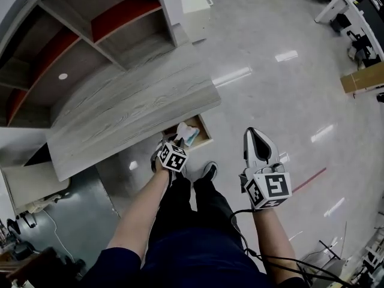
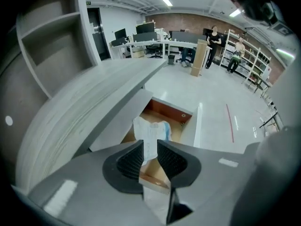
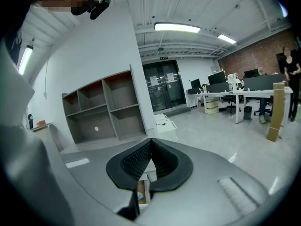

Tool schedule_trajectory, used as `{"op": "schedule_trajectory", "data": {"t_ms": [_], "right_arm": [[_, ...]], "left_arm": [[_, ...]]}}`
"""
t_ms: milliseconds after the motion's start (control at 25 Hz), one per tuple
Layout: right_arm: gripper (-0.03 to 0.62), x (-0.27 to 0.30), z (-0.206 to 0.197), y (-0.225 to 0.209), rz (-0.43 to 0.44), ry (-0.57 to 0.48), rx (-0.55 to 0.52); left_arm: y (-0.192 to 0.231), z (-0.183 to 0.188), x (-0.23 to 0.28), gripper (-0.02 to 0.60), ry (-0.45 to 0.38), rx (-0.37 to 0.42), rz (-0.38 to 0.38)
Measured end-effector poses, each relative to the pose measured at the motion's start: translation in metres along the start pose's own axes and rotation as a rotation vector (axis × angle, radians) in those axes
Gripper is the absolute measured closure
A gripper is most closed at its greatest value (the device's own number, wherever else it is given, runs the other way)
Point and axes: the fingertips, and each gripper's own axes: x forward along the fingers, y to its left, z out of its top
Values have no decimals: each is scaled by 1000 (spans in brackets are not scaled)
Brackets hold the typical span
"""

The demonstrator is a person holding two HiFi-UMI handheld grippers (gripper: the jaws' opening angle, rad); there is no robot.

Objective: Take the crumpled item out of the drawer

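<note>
A crumpled white and blue item (image 1: 187, 134) hangs over the open wooden drawer (image 1: 204, 138) under the grey desk top (image 1: 132, 110). My left gripper (image 1: 179, 140) is shut on it. In the left gripper view the item (image 2: 151, 132) rises from between the shut pads (image 2: 131, 163), just above the drawer's brown inside (image 2: 170, 116), and its lower part is hidden behind the jaws. My right gripper (image 1: 257, 141) stands shut and empty over the floor, right of the drawer and apart from it. In the right gripper view that gripper (image 3: 150, 144) points at the shelving.
An open shelf unit (image 1: 78, 35) stands behind the desk, with a small white cabinet (image 1: 195, 8) beside it. My shoe (image 1: 209, 171) is just before the drawer. A cardboard box (image 1: 362, 78) sits far right. Office desks and people (image 2: 214, 39) are far off.
</note>
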Motion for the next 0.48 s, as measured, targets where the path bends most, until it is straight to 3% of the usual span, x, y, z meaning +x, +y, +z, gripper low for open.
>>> {"op": "schedule_trajectory", "data": {"t_ms": [440,480], "right_arm": [[588,-18,-23,-18,-127,28,40],[588,-18,-23,-16,-130,27,42]], "left_arm": [[1,-9,32,506,103,30,18],[0,-8,31,550,99,40,12]]}}
